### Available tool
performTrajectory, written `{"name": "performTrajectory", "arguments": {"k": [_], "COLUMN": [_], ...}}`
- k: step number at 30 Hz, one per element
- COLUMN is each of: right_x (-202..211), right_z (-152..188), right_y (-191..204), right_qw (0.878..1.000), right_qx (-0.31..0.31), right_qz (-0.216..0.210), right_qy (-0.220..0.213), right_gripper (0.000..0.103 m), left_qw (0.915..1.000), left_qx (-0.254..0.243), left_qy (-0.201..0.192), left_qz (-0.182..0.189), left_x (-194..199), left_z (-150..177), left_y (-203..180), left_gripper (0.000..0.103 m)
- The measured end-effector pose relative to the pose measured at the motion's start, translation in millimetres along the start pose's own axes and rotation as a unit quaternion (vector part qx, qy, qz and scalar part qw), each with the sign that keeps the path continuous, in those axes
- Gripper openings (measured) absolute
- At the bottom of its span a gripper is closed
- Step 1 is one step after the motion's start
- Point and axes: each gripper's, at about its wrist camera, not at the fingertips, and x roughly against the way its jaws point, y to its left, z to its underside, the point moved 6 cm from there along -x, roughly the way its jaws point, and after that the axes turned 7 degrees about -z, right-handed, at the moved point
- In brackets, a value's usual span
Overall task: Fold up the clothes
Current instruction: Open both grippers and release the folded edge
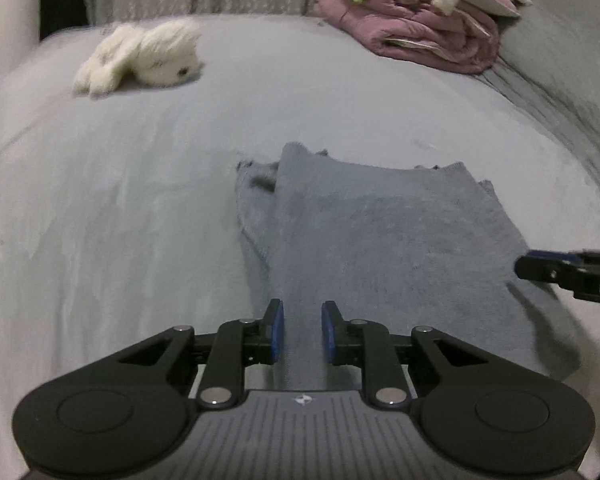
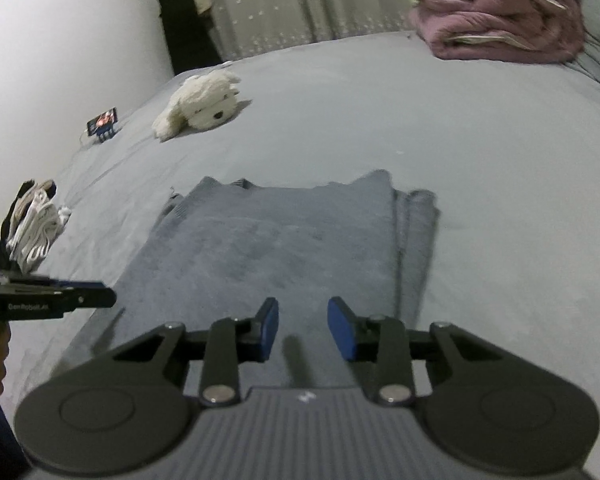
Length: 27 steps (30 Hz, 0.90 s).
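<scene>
A grey bed filled the room – a plain white wall stood beside it. Pale dotted curtains hung behind.

left claw: matte black, two round housings at the sides, linked arms with silver rivets
left pads: blue, flat, on black finger blocks
left body: grey ribbed plate with a small white logo in the middle
right claw: same build, black with silver rivets and a grey ribbed plate
right pads: blue, rounded tips
markings: white lettering on each claw's black side, only partly legible
</scene>
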Motion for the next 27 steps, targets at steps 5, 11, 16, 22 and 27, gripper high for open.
{"name": "performTrajectory", "arguments": {"k": [5, 11, 16, 22, 27], "right_x": [-27, -37, -33, -25, -19], "right_z": [-2, 2, 2, 2, 4], "right_y": [12, 3, -11, -30, -31], "right_qw": [1.0, 0.999, 0.999, 0.999, 0.999], "right_qx": [0.021, 0.019, 0.006, -0.011, -0.001], "right_qz": [0.001, 0.013, 0.023, 0.036, 0.05], "right_qy": [0.015, 0.023, 0.023, 0.018, 0.017], "right_gripper": [0.029, 0.028, 0.024, 0.022, 0.022], "left_qw": [0.9997, 0.9993, 0.9998, 0.9997, 0.9997], "left_qx": [-0.021, -0.033, -0.018, -0.022, -0.022], "left_qy": [-0.009, -0.005, -0.004, -0.007, -0.007], "left_qz": [-0.006, -0.017, -0.005, -0.007, -0.004], "left_x": [-13, -31, -38, -37, -38], "left_z": [-6, -7, -5, -3, -4], "left_y": [-9, -12, -6, -7, -5], "left_gripper": [0.02, 0.021, 0.024, 0.025, 0.025]}}
